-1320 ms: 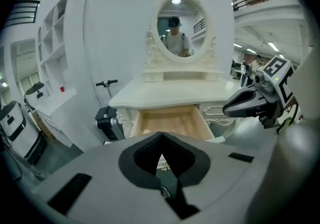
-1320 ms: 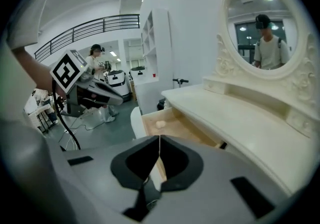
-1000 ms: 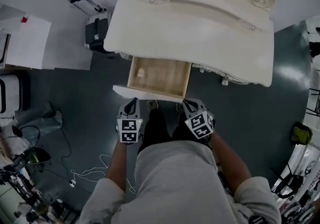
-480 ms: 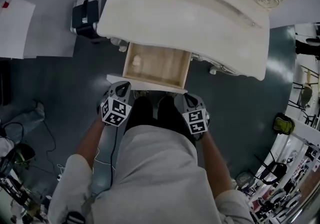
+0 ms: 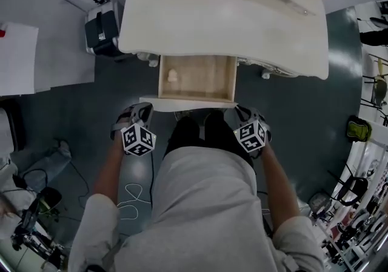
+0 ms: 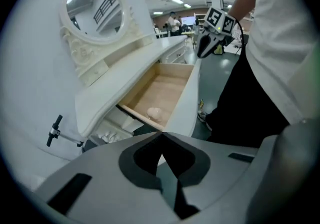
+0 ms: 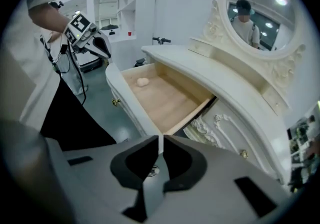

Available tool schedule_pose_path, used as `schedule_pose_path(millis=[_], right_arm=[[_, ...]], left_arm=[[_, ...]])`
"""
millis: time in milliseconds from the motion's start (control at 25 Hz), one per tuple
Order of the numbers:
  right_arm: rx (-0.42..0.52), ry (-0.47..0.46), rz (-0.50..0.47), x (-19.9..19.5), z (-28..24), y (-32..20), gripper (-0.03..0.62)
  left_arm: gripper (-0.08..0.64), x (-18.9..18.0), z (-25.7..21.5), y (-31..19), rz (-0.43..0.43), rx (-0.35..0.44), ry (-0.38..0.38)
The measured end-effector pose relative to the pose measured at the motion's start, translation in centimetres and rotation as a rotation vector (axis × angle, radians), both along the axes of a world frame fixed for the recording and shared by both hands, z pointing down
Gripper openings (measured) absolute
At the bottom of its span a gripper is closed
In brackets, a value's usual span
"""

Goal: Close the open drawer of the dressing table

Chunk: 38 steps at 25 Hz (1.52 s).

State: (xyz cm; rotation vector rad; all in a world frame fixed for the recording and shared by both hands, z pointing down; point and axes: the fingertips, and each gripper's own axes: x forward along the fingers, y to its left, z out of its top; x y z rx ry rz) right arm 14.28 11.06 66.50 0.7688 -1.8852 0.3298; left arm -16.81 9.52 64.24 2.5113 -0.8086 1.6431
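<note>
The cream dressing table point(image 5: 224, 16) has its middle drawer point(image 5: 197, 77) pulled out, showing a bare wooden bottom. A small pale lump point(image 5: 172, 74) lies in the drawer's back left corner. The white drawer front point(image 5: 188, 105) faces me. My left gripper point(image 5: 143, 111) is shut and empty, just off the front's left end. My right gripper point(image 5: 243, 112) is shut and empty by the right end. In the left gripper view the shut jaws point(image 6: 161, 135) point at the drawer point(image 6: 167, 91). The right gripper point(image 7: 160, 139) points at the drawer's side point(image 7: 187, 115).
My dark-trousered legs point(image 5: 197, 134) stand between the grippers, right against the drawer front. A black case with a handle point(image 5: 100, 28) sits left of the table. White sheets point(image 5: 24, 59) and cables point(image 5: 130, 195) lie on the floor at left. Racks point(image 5: 357, 143) crowd the right edge.
Both grippers have sunk a little beside the drawer front. The left one has rolled, so its marker cube shows a corner, and shifted left. The drawer stays equally far out.
</note>
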Motion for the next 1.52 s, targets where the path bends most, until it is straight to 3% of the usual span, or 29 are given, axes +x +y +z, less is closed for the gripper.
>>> schedule_pose_path(millis=[80, 160, 280, 360, 480, 640, 920, 1040, 1280, 1520], right_arm=[[-0.006, 0.032, -0.063, -0.1, 0.1, 0.0, 0.03], [-0.023, 0.063, -0.141, -0.5, 0.4, 0.5, 0.147], [-0.037, 0.109, -0.218, -0.6, 0.9, 0.9, 0.155], [-0.033, 0.137, -0.238, -0.4, 1.3, 0.8, 0.155], [-0.02, 0.166, -0.27, -0.3, 1.5, 0.9, 0.155], [-0.018, 0.204, -0.329, -0.3, 1.6, 0.8, 0.155], [-0.035, 0.252, -0.324, 0.7, 2.1, 0.1, 0.156], [-0.035, 0.257, -0.345, 0.4, 2.3, 0.2, 0.115], [-0.076, 0.18, -0.267, 0.2, 2.5, 0.6, 0.115], [-0.091, 0.184, -0.267, 0.2, 2.7, 1.0, 0.115]], left_arm=[[0.005, -1.3, 0.4, 0.2, 0.022, -0.02, -0.031], [0.005, -2.4, 1.0, 0.4, 0.062, -0.056, -0.067], [0.013, -3.7, 2.0, 0.4, 0.109, -0.113, -0.112], [0.123, -4.0, 2.9, 0.5, 0.149, -0.154, -0.143], [0.19, -4.0, 4.2, 0.7, 0.214, -0.193, -0.18], [0.203, -3.3, 5.0, 0.2, 0.288, -0.185, -0.227], [0.193, -2.0, 6.2, 0.6, 0.378, -0.213, -0.265], [0.189, -1.8, 6.3, 0.8, 0.405, -0.234, -0.263], [0.19, -1.9, 6.7, 1.0, 0.414, -0.285, -0.267], [0.19, -1.8, 6.8, 1.5, 0.42, -0.297, -0.261]])
